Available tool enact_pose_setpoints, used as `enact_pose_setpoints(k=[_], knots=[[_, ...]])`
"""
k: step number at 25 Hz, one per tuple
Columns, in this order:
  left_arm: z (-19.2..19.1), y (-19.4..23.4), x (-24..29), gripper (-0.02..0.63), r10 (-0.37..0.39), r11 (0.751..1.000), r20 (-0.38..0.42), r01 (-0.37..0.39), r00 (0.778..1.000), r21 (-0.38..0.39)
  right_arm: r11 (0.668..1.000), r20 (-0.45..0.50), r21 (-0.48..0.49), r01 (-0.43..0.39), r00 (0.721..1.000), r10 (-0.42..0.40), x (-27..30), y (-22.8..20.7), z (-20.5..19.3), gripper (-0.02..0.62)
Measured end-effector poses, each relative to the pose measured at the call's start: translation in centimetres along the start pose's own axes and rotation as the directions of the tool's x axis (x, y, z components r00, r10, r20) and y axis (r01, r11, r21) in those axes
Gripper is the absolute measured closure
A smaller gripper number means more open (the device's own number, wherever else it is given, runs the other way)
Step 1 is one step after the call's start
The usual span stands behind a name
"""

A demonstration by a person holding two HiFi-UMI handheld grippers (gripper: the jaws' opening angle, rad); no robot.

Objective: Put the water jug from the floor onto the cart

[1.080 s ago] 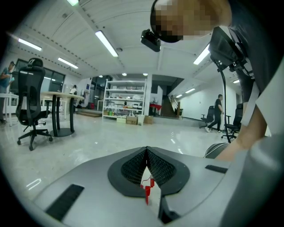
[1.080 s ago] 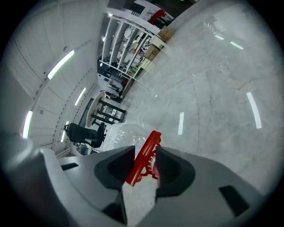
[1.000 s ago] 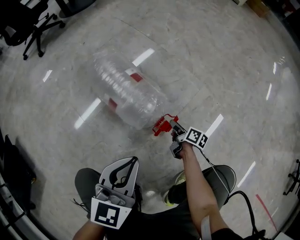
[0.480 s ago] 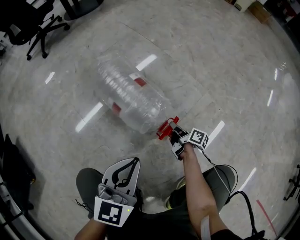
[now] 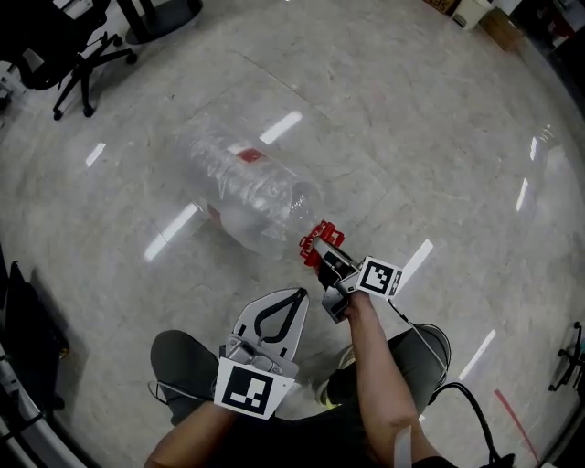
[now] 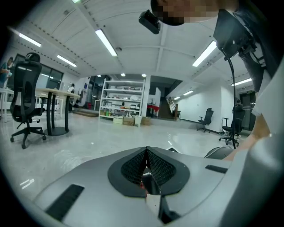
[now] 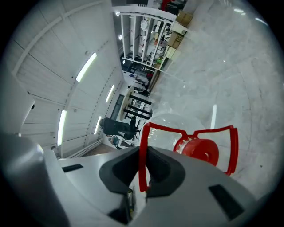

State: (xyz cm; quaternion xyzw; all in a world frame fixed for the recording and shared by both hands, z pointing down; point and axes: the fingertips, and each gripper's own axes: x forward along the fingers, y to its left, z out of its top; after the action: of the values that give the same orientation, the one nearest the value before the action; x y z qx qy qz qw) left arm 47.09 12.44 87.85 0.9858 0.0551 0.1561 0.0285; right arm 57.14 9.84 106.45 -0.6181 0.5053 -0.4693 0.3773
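The clear water jug (image 5: 242,187) lies on its side on the floor, its red cap (image 7: 200,151) toward me. A thin red carry handle (image 5: 315,242) sticks out from its neck. My right gripper (image 5: 322,258) has just been closing, and its pads now pinch one side bar of that handle (image 7: 142,155). In the right gripper view the jug's body (image 7: 173,126) shows behind the cap. My left gripper (image 5: 285,309) hovers near my legs, below and to the left of the jug's neck. It is shut, with nothing between its pads (image 6: 156,167).
Polished grey floor all round. A black office chair (image 5: 64,50) stands at the far left, a dark bag (image 5: 27,320) at the left edge, boxes (image 5: 475,11) at the far right. A cable (image 5: 457,388) trails by my right leg. Shelving (image 6: 122,99) and a table (image 6: 53,95) stand far off.
The right gripper has closed on the red handle and lifted it; the jug has rolled and shifted a little. The left gripper has moved right, toward the jug's neck.
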Motion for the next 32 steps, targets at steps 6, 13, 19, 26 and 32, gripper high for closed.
enact_pose_setpoints(k=[6,13,19,26,32], knots=[[9.5,-1.6,-3.7,0.601,-0.02,1.0,-0.022,0.02,1.0,0.001,0.994,-0.089,-0.092,-0.066,0.994,0.058,-0.3,14.0,0.6,0.56],[24.1,-2.2,-11.5,0.601,-0.008,0.999,-0.048,0.005,0.999,-0.048,0.988,-0.232,-0.149,0.049,0.969,-0.083,-1.9,28.3,-0.4,0.56],[36.2,-3.4,-19.7,0.601,-0.016,0.995,-0.023,0.014,1.0,-0.098,0.977,-0.28,-0.123,0.176,0.938,-0.205,-7.5,40.8,-0.1,0.558],[47.3,-2.9,-29.6,0.601,-0.024,0.994,0.06,0.03,0.998,-0.105,0.973,-0.308,-0.163,0.164,0.928,-0.208,-10.3,57.1,-1.2,0.558],[51.1,3.5,-39.3,0.601,0.105,0.993,0.14,-0.097,0.985,-0.063,0.967,-0.368,-0.254,0.005,0.924,-0.102,-2.8,68.9,-6.0,0.558]])
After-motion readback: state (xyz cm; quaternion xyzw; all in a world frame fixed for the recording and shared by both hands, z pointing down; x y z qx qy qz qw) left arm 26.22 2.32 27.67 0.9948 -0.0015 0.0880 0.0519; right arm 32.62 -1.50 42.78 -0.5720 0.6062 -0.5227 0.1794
